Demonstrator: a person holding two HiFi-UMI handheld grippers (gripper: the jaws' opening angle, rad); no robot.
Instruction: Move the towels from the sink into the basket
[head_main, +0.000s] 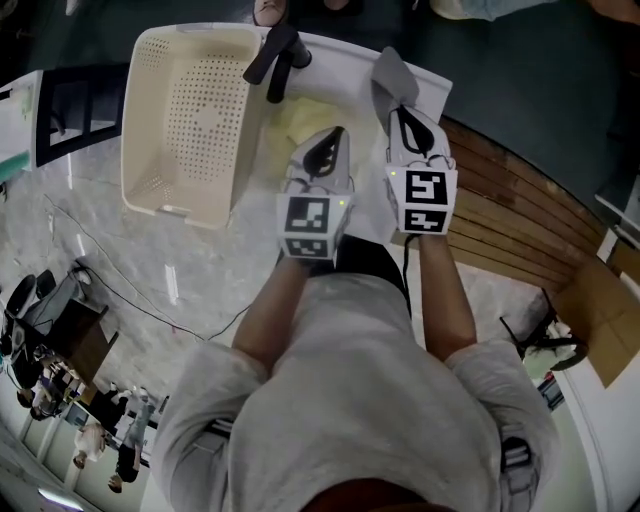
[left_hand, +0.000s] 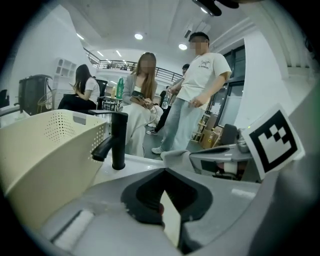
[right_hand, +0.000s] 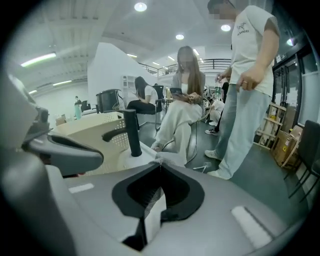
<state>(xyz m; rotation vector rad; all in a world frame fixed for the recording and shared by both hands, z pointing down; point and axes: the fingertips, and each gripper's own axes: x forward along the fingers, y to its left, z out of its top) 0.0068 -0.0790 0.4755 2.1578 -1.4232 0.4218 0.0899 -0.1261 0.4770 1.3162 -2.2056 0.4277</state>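
A cream perforated basket (head_main: 190, 110) stands left of the white sink (head_main: 430, 85), with a black faucet (head_main: 275, 60) between them. A pale yellow towel (head_main: 300, 120) lies in the sink. My left gripper (head_main: 338, 132) hangs just over it with its jaws shut; whether they pinch the cloth I cannot tell. My right gripper (head_main: 400, 108) is shut on a grey towel (head_main: 393, 75), which stands up in a peak from its tips. The same grey cloth (left_hand: 175, 156) shows at the right gripper's tips in the left gripper view, and a scrap of it (right_hand: 160, 161) shows in the right gripper view.
A wooden slatted bench (head_main: 520, 220) runs to the right of the sink. The basket's wall (left_hand: 45, 145) is close on the left and the faucet (left_hand: 117, 142) stands ahead. Several people (left_hand: 200, 85) stand or sit beyond the sink. Cables lie on the marble floor (head_main: 120, 290).
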